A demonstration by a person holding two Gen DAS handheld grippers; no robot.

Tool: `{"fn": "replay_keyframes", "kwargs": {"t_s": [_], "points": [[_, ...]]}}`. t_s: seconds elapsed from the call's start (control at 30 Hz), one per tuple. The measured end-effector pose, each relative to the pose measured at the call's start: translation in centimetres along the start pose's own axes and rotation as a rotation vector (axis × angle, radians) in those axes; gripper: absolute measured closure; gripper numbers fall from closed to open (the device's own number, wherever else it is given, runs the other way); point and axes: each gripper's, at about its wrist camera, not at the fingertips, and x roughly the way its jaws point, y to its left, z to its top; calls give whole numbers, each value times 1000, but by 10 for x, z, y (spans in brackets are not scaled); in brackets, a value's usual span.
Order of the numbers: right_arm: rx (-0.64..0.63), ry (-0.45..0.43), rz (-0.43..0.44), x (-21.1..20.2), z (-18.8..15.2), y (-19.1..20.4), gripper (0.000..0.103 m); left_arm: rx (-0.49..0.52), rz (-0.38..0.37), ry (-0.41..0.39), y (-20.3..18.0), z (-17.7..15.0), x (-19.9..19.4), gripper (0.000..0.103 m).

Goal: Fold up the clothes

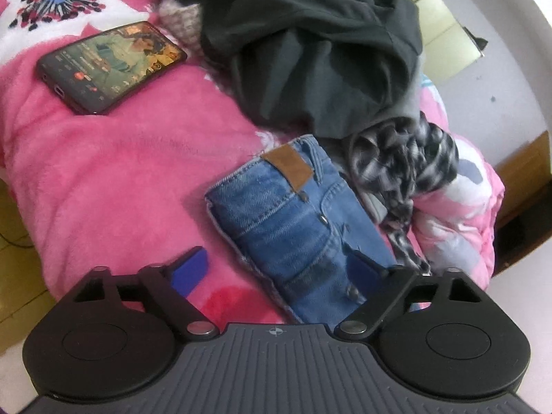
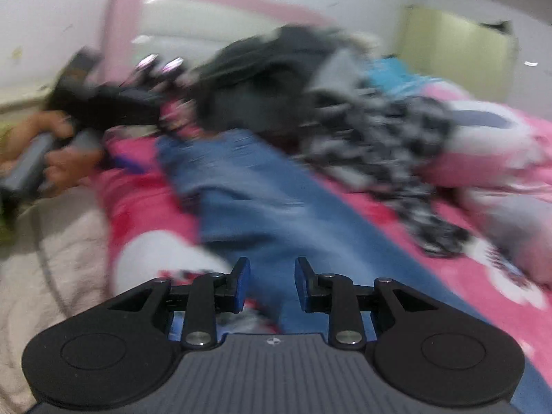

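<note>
1. Left wrist view: the left gripper (image 1: 279, 269) is seen spread wide, nothing held, over folded jeans (image 1: 293, 220) on a pink blanket (image 1: 114, 172); a dark garment (image 1: 310, 55) lies beyond, a phone (image 1: 110, 65) far left

2. Right wrist view, blurred: the right gripper (image 2: 270, 284) is seen partly open and empty above the jeans (image 2: 262, 207); a hand (image 2: 65, 169) is seen far left

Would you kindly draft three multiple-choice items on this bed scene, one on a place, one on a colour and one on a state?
1. Where does the phone lie?
A. on the pink blanket
B. on the jeans
C. on the floor

2. What colour is the patch on the jeans waistband?
A. green
B. brown
C. white

3. How do the jaws of the left hand-held gripper stand?
A. shut on the jeans
B. shut on the phone
C. wide open

Answers: 1 A, the phone rests on the pink blanket, apart from the clothes. 2 B, the leather patch is brown. 3 C, its blue fingers are far apart.
</note>
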Motion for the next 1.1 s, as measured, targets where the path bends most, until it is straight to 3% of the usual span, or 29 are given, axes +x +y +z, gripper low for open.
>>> {"fn": "replay_keyframes", "kwargs": {"t_s": [0.13, 0.37, 0.43, 0.6, 0.8, 1.0, 1.1], "points": [[309, 44, 165, 33, 5, -7, 74, -49, -40, -8, 8, 3, 4, 33], [478, 16, 134, 64, -2, -7, 76, -51, -55, -39, 13, 0, 5, 37], [496, -5, 141, 63, -3, -7, 90, -46, -55, -51, 13, -1, 5, 40], [539, -108, 207, 36, -1, -20, 101, -41, -63, -65, 15, 0, 6, 47], [605, -113, 272, 30, -18, -43, 101, -44, -75, -55, 17, 3, 8, 50], [438, -109, 246, 49, -2, -13, 100, -43, -120, -51, 16, 14, 6, 57], [463, -161, 303, 34, 0, -26, 103, -43, -150, -48, 15, 21, 4, 59]]}}
